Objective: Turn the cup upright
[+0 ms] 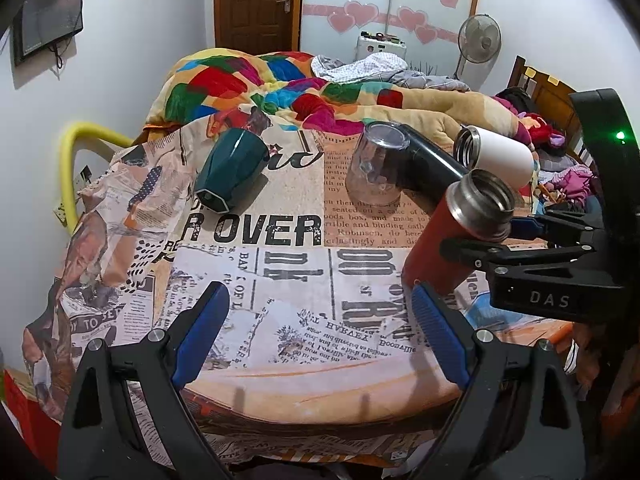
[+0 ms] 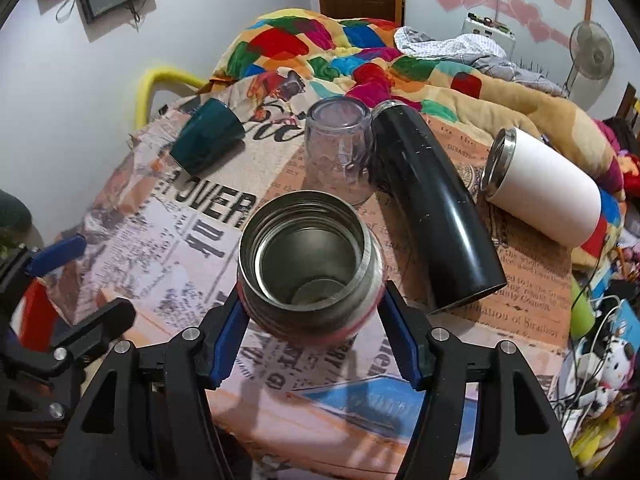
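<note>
The right wrist view looks straight down the mouth of the red flask [image 2: 308, 264]: a bare steel interior with nothing visible in it but a round mark at the bottom. The left wrist view shows instead its red body from the side [image 1: 444, 240], standing close to upright on the newspaper-print tablecloth [image 1: 280, 312] near the right front edge, leaning slightly.

The right gripper [image 2: 316, 328] has its blue pads closed against both sides of the flask just below the steel neck; in the left view the same gripper [image 1: 516, 236] reaches in from the right. The left gripper [image 1: 320, 332] stands wide apart, holding nothing, poised over bare cloth just left of the flask base.

Other vessels on the table:
- Green cup [image 1: 230, 168], on its side at the far left, faceted base facing the camera.
- Clear glass [image 2: 340, 148], upside down, base uppermost, mid-table.
- Black flask [image 2: 432, 204], lying down, touching or just beside the glass; I cannot tell which.
- White flask [image 2: 540, 188], lying at the right, steel mouth facing left, resting partly on the colourful blanket [image 2: 304, 40].
</note>
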`<state>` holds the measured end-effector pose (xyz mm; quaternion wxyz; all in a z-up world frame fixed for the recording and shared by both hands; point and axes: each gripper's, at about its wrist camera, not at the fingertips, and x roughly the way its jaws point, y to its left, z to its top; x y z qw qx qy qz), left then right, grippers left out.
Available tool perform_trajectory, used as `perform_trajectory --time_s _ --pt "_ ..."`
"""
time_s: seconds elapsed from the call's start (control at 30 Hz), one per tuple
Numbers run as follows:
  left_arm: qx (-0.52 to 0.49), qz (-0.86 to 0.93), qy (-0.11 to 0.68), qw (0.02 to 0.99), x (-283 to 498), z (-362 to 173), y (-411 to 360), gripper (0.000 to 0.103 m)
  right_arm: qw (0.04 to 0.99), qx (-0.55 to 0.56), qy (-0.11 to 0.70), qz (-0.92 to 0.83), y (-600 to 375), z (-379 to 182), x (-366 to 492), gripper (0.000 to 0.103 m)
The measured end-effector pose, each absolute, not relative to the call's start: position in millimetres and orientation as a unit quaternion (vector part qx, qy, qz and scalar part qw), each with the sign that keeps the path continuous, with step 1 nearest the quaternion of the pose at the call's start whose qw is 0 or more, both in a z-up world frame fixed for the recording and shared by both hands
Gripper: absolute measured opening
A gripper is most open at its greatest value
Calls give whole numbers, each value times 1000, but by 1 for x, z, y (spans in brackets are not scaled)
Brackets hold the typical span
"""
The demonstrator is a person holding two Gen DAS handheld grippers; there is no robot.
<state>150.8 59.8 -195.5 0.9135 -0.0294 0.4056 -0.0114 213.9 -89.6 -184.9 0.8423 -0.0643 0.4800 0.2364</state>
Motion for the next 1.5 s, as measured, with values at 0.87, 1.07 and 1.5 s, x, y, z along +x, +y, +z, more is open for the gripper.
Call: perform_trajectory --time_s 0.87,1.07,1.5 --pt "-31 -38 106 993 -6 7 14 93 963 17 143 226 -176 29 33 64" --pt "-15 -12 61 998 -42 13 4 98 971 18 107 214 -175 30 14 77" --pt "-20 9 67 997 -57 4 0 103 976 5 105 189 -182 21 -2 103"
